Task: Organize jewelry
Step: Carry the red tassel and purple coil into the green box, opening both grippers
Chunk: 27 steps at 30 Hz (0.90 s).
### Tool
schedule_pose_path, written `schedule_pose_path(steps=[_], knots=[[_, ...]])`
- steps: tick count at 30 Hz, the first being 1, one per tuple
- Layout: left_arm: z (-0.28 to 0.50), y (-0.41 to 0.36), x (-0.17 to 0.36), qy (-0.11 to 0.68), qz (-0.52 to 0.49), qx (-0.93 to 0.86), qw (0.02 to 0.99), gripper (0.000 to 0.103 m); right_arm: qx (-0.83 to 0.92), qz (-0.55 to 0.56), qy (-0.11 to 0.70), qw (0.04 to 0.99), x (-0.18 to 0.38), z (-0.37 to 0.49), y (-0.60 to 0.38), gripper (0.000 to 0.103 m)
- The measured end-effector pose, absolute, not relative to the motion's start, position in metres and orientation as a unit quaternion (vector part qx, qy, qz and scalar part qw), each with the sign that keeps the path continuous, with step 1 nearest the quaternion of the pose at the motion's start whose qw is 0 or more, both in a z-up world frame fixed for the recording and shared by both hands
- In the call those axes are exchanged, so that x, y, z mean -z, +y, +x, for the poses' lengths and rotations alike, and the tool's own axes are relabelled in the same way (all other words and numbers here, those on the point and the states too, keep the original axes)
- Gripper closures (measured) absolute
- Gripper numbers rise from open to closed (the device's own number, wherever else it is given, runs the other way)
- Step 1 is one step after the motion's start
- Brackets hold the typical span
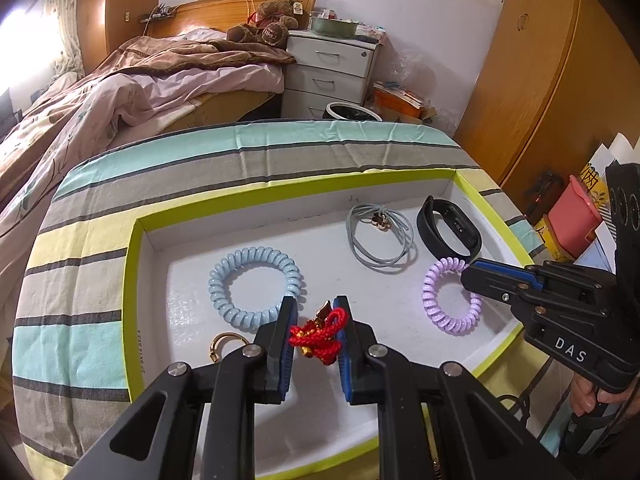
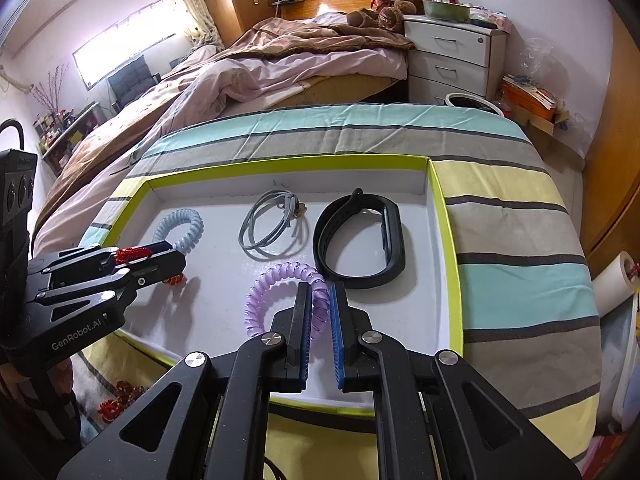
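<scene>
So your left gripper (image 1: 316, 330) is clamped on the red knotted cord bracelet (image 1: 320, 332), jaws closed down to about the width of the bundle, and it's hanging low over the white tray (image 1: 192, 280) near its 6 o'clock edge. Looks to me like the step is setting that red piece down, so aim for the bare floor between the blue coil band (image 1: 254, 284) at 9 o'clock and the purple coil band (image 1: 452, 296) at 3 o'clock, and don't drop it on the gold ring (image 1: 222, 346) just left of your fingers. Get low before you let go, since that cord is floppy and will probably snag on the blue pads. Your right gripper (image 2: 320, 312) has its jaws nearly closed around the purple coil's near rim; it looks pinched, though I can't tell how firmly. The grey cord loop (image 2: 272, 224) and black fitness band (image 2: 360, 240) sit up at 12 to 1 o'clock, well clear. I'd place one piece at a time so the two tools don't crowd each other.
</scene>
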<state>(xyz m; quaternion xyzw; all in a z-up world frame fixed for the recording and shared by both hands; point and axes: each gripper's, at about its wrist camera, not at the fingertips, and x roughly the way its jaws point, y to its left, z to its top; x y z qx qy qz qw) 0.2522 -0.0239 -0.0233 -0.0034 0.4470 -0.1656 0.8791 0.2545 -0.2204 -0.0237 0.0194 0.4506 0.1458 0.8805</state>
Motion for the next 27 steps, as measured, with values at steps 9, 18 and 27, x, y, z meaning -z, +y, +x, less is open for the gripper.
schedule_pose_path(steps=[9, 18, 27], knots=[[0.252, -0.023, 0.023, 0.448, -0.004, 0.164, 0.879, 0.069, -0.140, 0.014, 0.455, 0.879, 0.027, 0.257, -0.219, 0.094], [0.250, -0.023, 0.021, 0.444, -0.007, 0.165, 0.881, 0.057, -0.134, 0.018, 0.454, 0.880, 0.027, 0.256, -0.222, 0.093], [0.245, -0.022, 0.013, 0.436, -0.009, 0.164, 0.885, 0.054, -0.137, 0.024, 0.447, 0.884, 0.021, 0.251, -0.222, 0.085]])
